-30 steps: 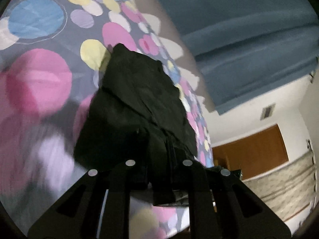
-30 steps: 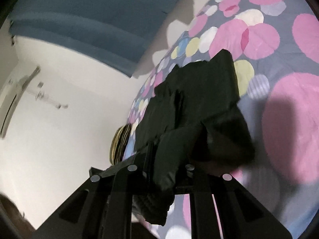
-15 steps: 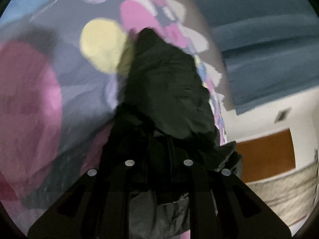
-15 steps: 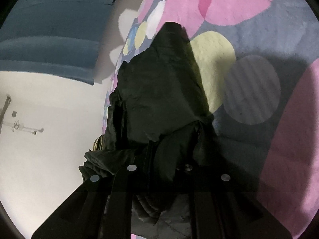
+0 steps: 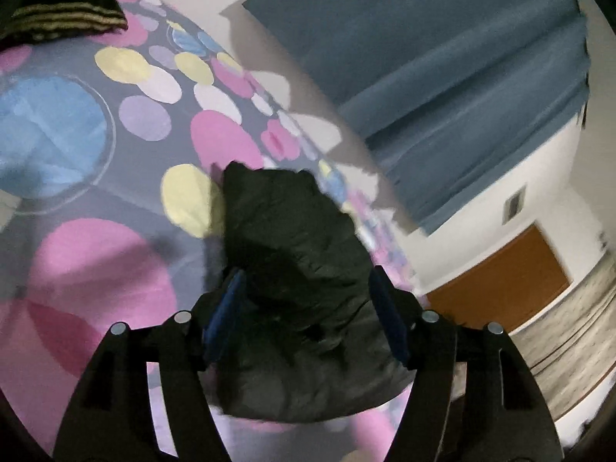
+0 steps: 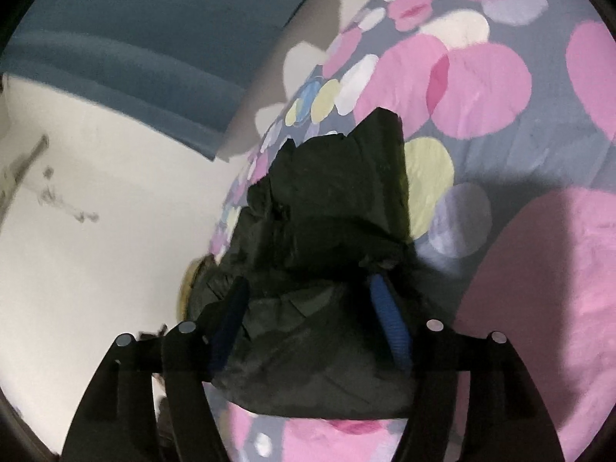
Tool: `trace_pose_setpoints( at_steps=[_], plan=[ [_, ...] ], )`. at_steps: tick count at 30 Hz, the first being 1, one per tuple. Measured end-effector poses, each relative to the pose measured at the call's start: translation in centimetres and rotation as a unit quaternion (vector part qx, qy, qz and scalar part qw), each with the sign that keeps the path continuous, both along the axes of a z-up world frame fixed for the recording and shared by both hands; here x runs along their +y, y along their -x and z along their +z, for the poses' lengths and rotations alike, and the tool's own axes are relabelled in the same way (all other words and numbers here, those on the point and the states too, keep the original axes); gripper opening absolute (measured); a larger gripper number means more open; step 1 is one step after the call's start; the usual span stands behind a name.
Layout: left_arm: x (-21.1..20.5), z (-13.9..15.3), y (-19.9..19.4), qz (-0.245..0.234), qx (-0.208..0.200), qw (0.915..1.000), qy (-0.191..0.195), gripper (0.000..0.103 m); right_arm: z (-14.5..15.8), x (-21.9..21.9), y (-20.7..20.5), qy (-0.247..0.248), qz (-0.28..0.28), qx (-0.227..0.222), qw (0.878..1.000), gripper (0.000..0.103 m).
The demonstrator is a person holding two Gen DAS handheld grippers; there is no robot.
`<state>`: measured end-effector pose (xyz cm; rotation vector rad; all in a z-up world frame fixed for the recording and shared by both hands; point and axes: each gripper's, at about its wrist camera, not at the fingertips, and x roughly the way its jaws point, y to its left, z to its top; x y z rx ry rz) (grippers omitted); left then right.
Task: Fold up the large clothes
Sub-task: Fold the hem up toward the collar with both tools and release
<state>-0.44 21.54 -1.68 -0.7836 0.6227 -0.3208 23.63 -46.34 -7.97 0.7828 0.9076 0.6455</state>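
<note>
A black garment (image 5: 296, 261) lies folded in a thick bundle on a bedspread with coloured dots (image 5: 96, 261). In the left wrist view my left gripper (image 5: 306, 292) has its jaws opening, blue pads wide apart on either side of the bundle's near end, not pressing it. In the right wrist view the same black garment (image 6: 335, 208) lies ahead, and my right gripper (image 6: 308, 292) is also opening, its blue pads spread over the near fold, which rests loose between them.
A striped pillow (image 5: 65, 4) lies at the far end of the bed. A blue curtain (image 5: 442, 77) hangs beyond the bed's edge, with a white wall (image 6: 96, 238) and a brown door (image 5: 500, 285) beside it.
Both grippers, shut on the black cloth before, have spread their jaws and let it go. The fold they carried now lies on the bundle, and both cameras have drawn back a little.
</note>
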Motion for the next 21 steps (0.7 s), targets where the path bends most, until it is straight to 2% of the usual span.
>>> trace_pose_setpoints(
  at_steps=[4,8,11,12,15,21],
  plan=[
    [-1.3,-1.3,-0.5,-0.013,0.017,0.9978,-0.062,0.065,0.8,0.9,0.0,0.078,0.015,-0.031,0.996,0.068],
    [-2.4,-2.0,-1.2,-0.036,0.017,0.9936,-0.106,0.065,1.7,2.2,-1.0,0.167,0.025,-0.074,0.983,0.069],
    [-3.5,-1.8,-2.2,-0.059,0.004,0.989,-0.136,0.067,2.3,3.4,-1.8,0.181,0.055,-0.108,0.976,0.07],
    [-3.8,-1.6,-2.5,-0.068,-0.002,0.9875,-0.142,0.067,2.3,3.6,-2.1,0.187,0.062,-0.115,0.974,0.074],
    [-4.1,-1.5,-3.5,-0.082,-0.008,0.9859,-0.146,0.068,2.5,4.4,-3.0,0.195,0.087,-0.132,0.968,0.076],
    [-3.9,-2.0,-5.2,-0.087,0.001,0.9847,-0.151,0.072,2.8,5.5,-4.1,0.19,0.107,-0.14,0.966,0.076]
  ],
)
